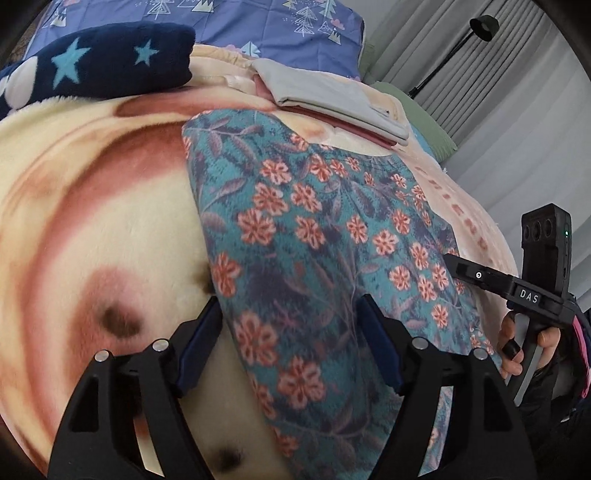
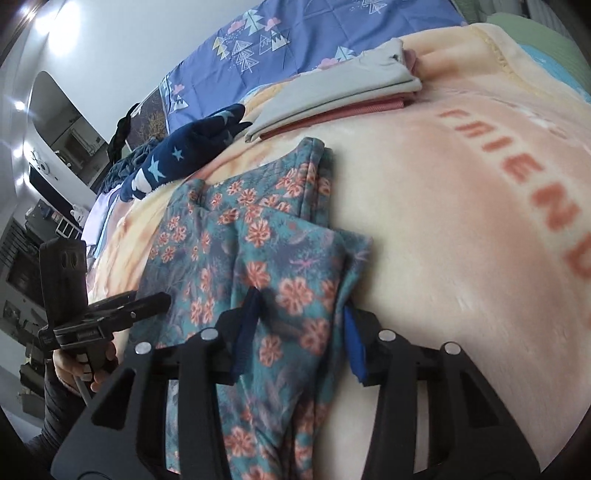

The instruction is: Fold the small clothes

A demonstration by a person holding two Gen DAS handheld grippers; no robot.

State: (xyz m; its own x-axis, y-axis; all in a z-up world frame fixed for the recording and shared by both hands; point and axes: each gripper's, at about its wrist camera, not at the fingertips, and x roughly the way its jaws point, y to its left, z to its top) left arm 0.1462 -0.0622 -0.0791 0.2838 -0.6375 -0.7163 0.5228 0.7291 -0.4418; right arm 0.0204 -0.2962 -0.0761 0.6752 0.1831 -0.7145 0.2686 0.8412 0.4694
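Observation:
A teal garment with orange flowers (image 1: 314, 221) lies partly folded on a cream and peach blanket (image 1: 92, 221). My left gripper (image 1: 288, 332) stands open over the garment's near left edge. Its left finger is over the blanket and its right finger (image 1: 376, 343) is over the cloth. In the right wrist view the same garment (image 2: 258, 240) shows a folded flap along its right side. My right gripper (image 2: 299, 325) straddles the garment's near right edge. The cloth runs between its blue pads (image 2: 247, 325), and the jaws look open, not pressing on it.
A stack of folded grey and pink clothes (image 1: 332, 96) (image 2: 332, 96) sits at the far side of the blanket. A navy fleece with stars (image 1: 103, 59) (image 2: 177, 162) lies far left, with a blue patterned quilt (image 1: 277, 26) behind it. Bare blanket with orange lettering (image 2: 517, 166) spreads right.

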